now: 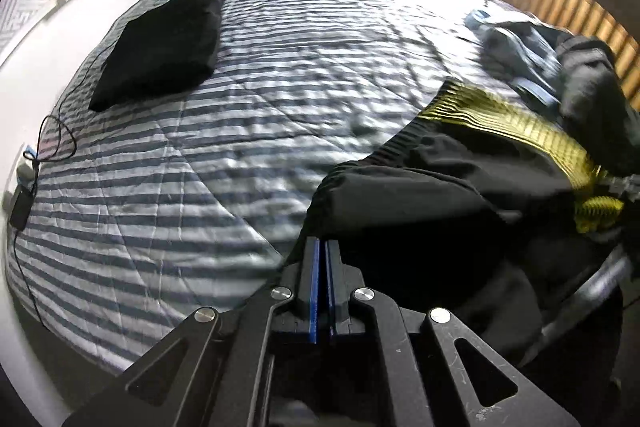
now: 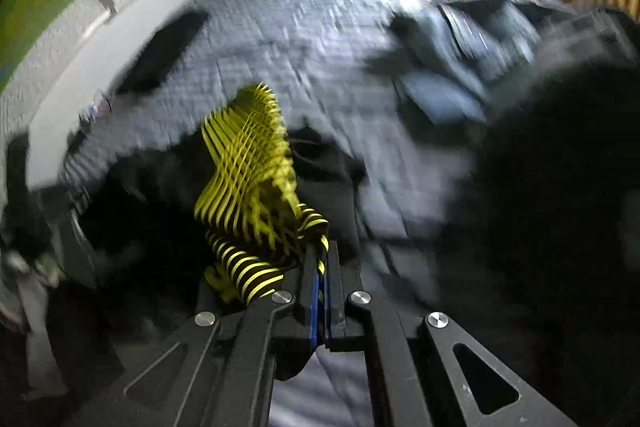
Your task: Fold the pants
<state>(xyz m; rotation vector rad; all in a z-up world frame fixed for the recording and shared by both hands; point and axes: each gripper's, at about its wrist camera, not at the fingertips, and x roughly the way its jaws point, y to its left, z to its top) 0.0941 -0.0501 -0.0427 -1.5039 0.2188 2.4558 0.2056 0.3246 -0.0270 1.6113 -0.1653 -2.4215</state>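
I have the pants (image 1: 452,195) lying at the bed's (image 1: 240,131) near right, about four o'clock in my left view, waistband (image 2: 248,163) striped yellow. My right gripper (image 2: 322,255) is clamped on that waistband. My left gripper (image 1: 322,251) has its jaws together at the black cloth's edge; I cannot tell if it has any fabric. For a clean fold I'd keep both pinches level, pull the band taut, and lay it flat toward eleven o'clock, clear of the folded black pile (image 1: 160,47).

Striped bed (image 1: 240,155) carries black pants (image 1: 440,187), folded black garment (image 1: 160,51), clothes pile (image 1: 540,55).
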